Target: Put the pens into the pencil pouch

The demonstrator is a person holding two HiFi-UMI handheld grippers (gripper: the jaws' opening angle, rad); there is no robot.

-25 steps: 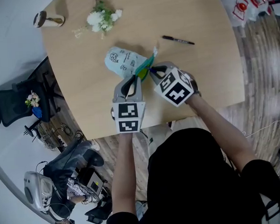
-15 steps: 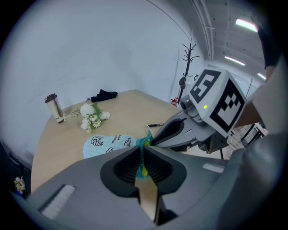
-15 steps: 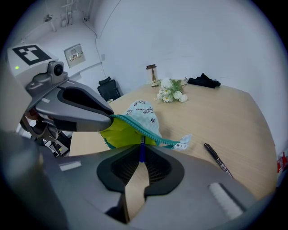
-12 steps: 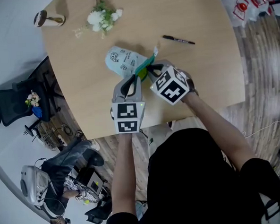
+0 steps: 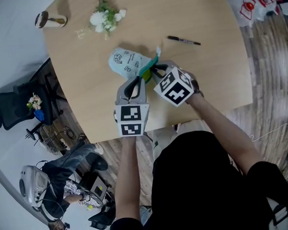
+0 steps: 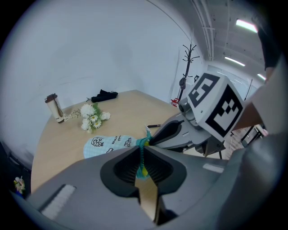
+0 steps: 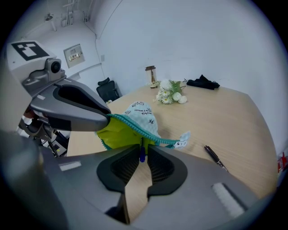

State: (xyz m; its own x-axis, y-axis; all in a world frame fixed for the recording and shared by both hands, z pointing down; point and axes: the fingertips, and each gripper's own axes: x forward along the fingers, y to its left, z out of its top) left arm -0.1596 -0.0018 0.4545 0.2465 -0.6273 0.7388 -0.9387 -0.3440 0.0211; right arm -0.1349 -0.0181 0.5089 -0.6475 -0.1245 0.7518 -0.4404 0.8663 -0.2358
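A light blue printed pencil pouch (image 5: 125, 61) lies on the wooden table, its teal zipper mouth held open toward me. My left gripper (image 5: 140, 79) is shut on the zipper edge (image 6: 143, 155) of the pouch (image 6: 107, 144). In the right gripper view the yellow-green lining (image 7: 120, 134) shows inside the open mouth. My right gripper (image 7: 142, 152) is shut on a blue pen (image 7: 142, 154), whose tip points into the opening; in the head view it (image 5: 154, 72) sits at the mouth's right side. A black pen (image 5: 184, 41) lies loose on the table beyond.
White flowers (image 5: 104, 17) and a small brown-and-white cup (image 5: 49, 20) lie at the table's far side. A dark cloth (image 7: 203, 82) rests at the far edge. The black pen (image 7: 214, 157) lies to the right of the pouch. An office chair (image 5: 14, 106) stands left of the table.
My right gripper has shifted slightly left, closer to the pouch mouth. The left gripper and the pouch have stayed put.
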